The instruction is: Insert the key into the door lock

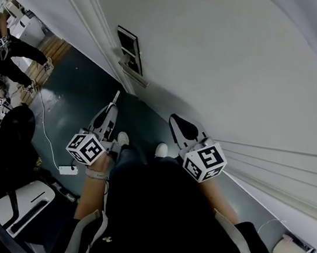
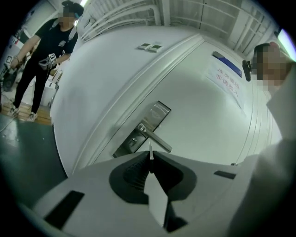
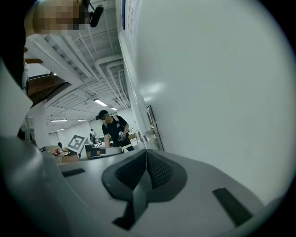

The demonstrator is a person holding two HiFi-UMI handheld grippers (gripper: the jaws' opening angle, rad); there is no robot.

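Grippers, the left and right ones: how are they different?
The grey left gripper pinches a thin silver key; the grey right gripper pinches nothing. The left aims at the silver lock plate; the right looks along the white door. Both have jaws together and black ribbed pads.

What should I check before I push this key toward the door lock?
1. Key held: ok, the key stands clamped in the left gripper.
2. Keyhole visible: ok, unobstructed on the lock plate, beside the handle.
3. Tip aimed at keyhole: not ok, in the left gripper view it points at the handle, right of the keyhole.
4. Blade matches slot orientation: cannot tell.
5. Right gripper out of the way: ok, shut, empty, apart from the lock plate.
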